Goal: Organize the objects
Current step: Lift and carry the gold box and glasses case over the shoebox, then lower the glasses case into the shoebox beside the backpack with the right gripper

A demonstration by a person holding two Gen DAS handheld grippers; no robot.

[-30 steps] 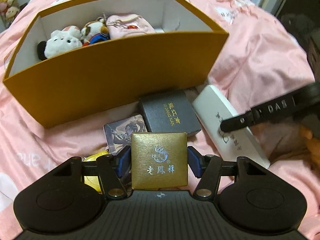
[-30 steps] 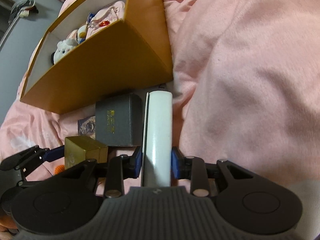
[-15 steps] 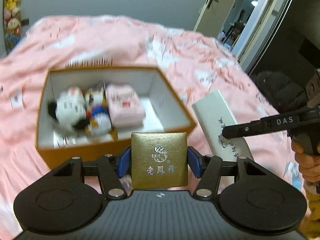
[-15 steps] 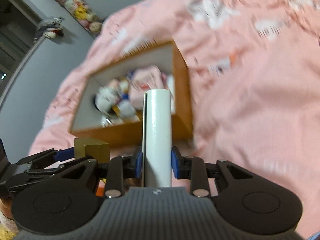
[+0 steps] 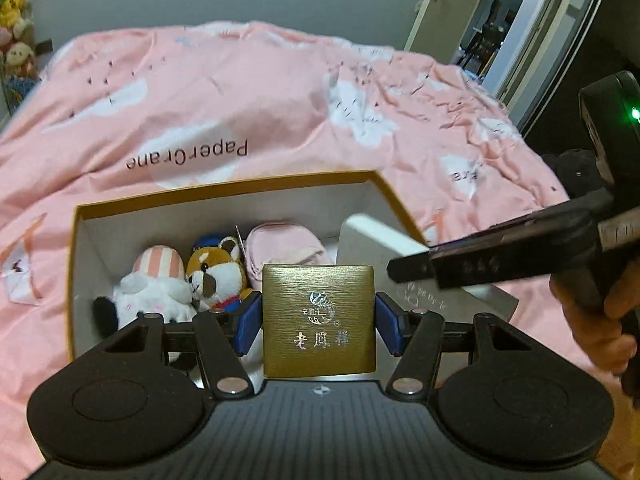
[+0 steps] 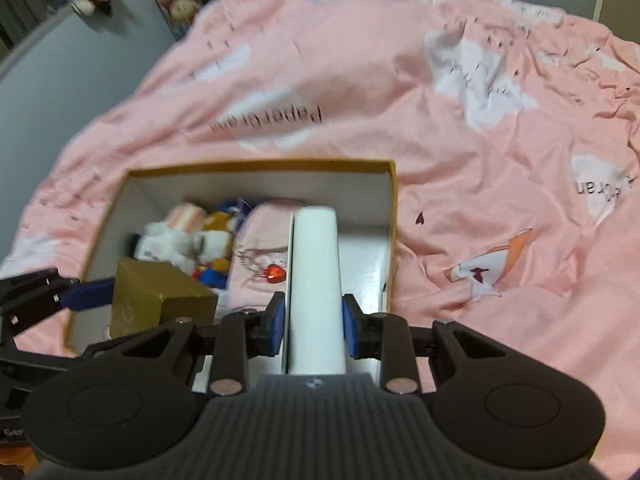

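Left wrist view: the left gripper (image 5: 319, 322) is clamped on a gold jewelry box (image 5: 319, 320) with silver lettering, blue pads pressed against both its sides. It's held above the near edge of an open mustard cardboard box (image 5: 224, 186) sitting on a pink bedspread (image 5: 240, 92). Inside the box, a white plush (image 5: 150, 294), a small fox plush (image 5: 216, 270) and a pink pouch (image 5: 280, 246) are packed along the left half. On the right, a hand (image 5: 596, 320) can be seen on the other tool, with a white box (image 5: 376, 240) poking over the box's right rim.

Right wrist view, a bit blurry: the right gripper (image 6: 314, 328) is pinched on that long white box (image 6: 316, 280), which is held edge-up over the cardboard box's (image 6: 260, 166) bare right side. The gold box (image 6: 160, 300) is seen at the left, over the near-left corner.
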